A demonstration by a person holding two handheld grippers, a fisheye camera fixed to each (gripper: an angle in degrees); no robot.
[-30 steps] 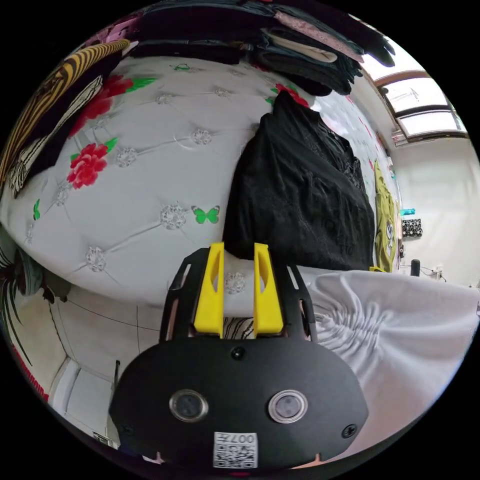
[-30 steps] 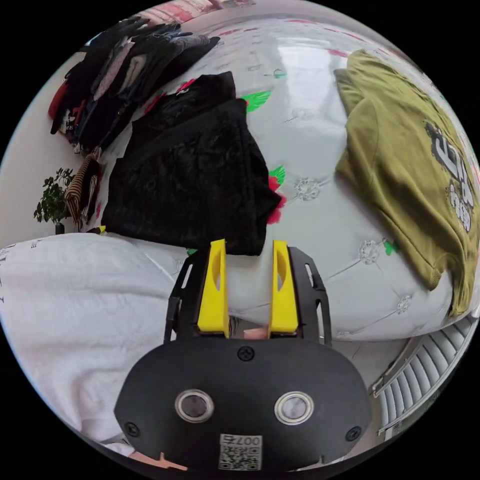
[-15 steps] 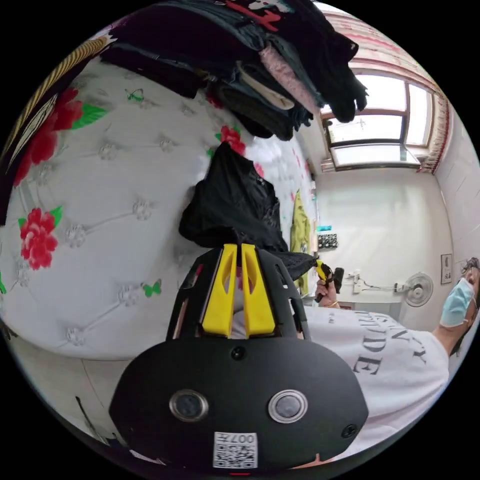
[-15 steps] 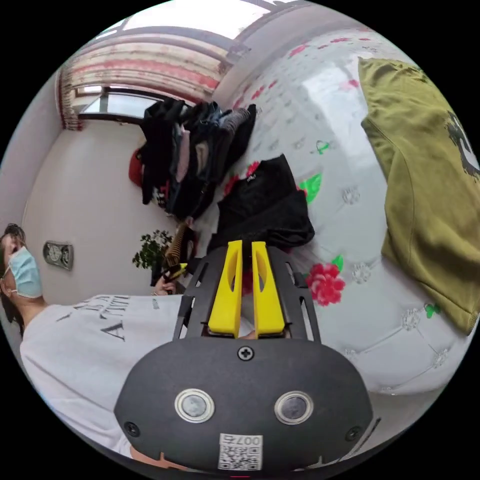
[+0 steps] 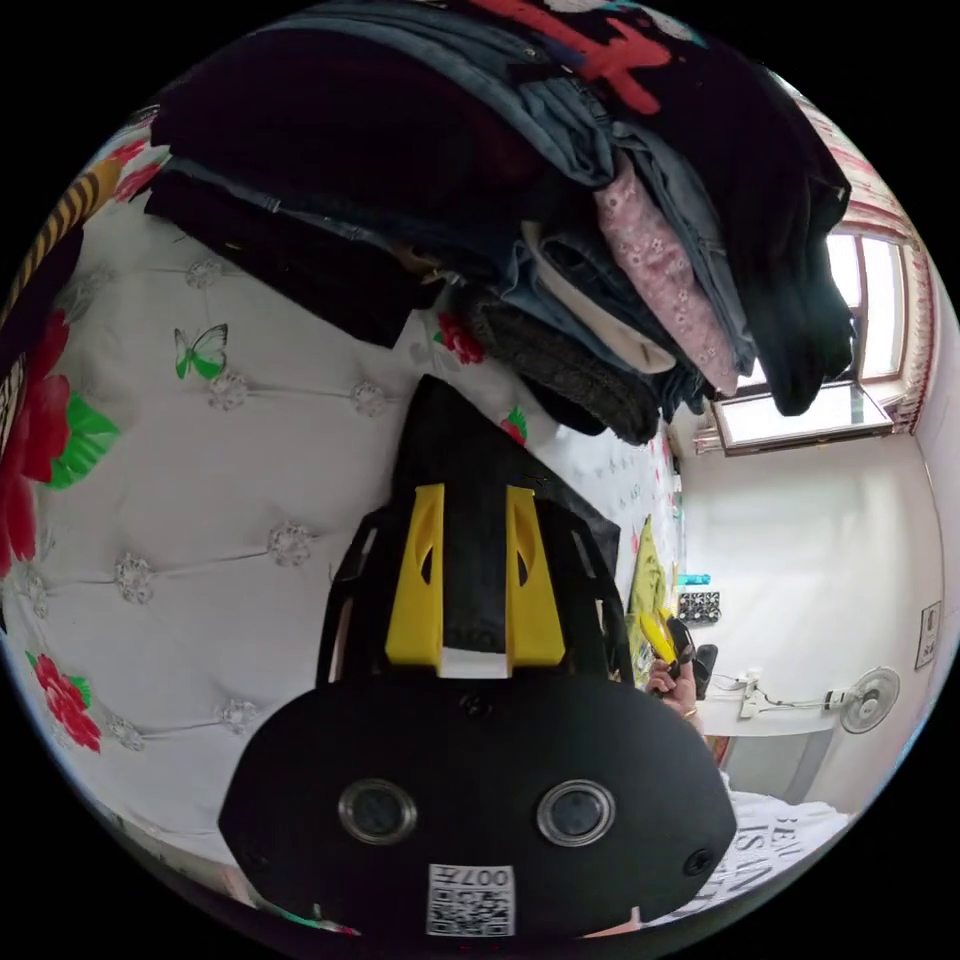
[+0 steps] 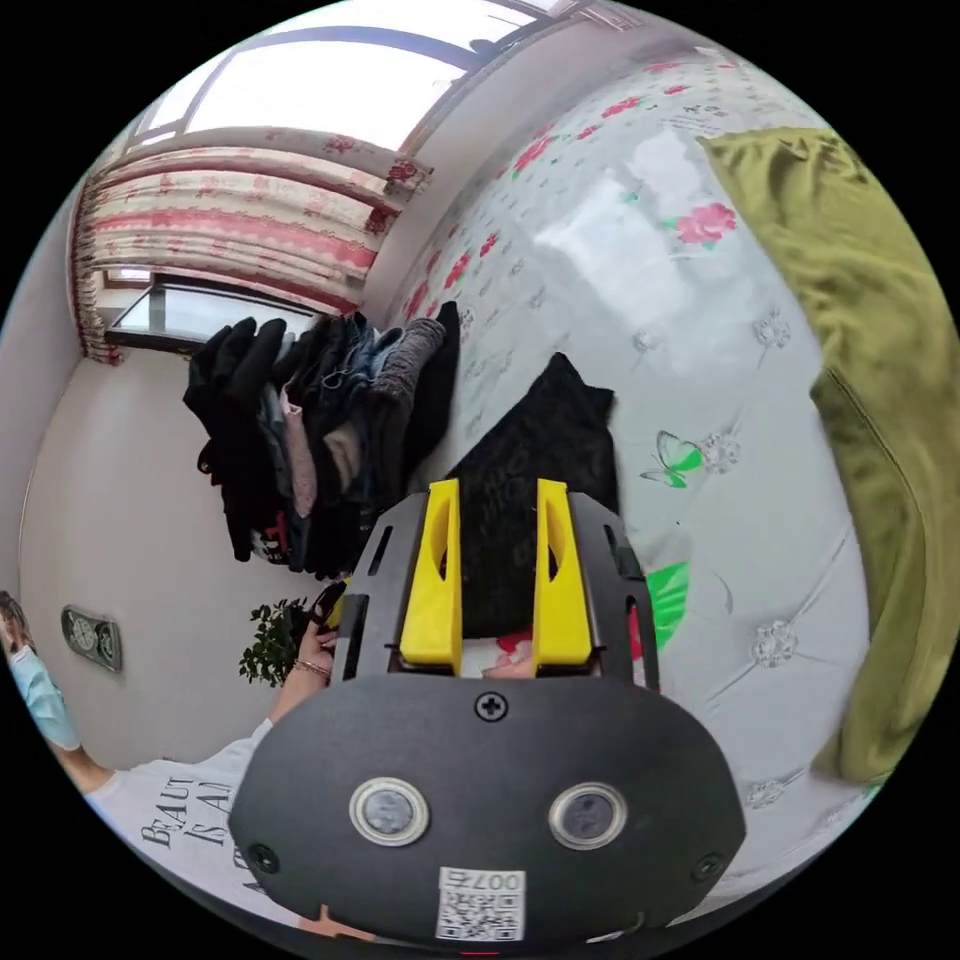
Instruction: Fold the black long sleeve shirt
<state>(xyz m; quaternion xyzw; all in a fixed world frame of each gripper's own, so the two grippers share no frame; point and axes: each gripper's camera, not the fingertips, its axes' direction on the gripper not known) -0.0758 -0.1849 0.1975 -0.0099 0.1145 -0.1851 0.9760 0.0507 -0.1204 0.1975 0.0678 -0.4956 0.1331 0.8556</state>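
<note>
Since half a second ago both sets of jaws have gone from nearly closed to spread apart, and the shirt [image 5: 470,480] now lies flat as a smaller, narrower bundle than the wide spread seen a second ago.

Shirt [image 6: 545,470]: compact black rectangle on the white flowered bedcover [image 5: 200,480], just beside the stack of folded clothes [image 5: 560,220] at the far side.

Left gripper [image 5: 475,575]: jaws released, black cloth seen between them, but whether they touch it I cannot tell.

Right gripper [image 6: 498,575]: jaws released too, framing the near end of the shirt; no pinch visible.

Olive shirt [image 6: 890,400] lies well apart, to the right.

Person's hand [image 6: 315,650] with the other gripper shows at the bundle's left.

Judgement: folding looks finished or nearly so. What may remain is a last tidy, or a move onto the stack.
</note>
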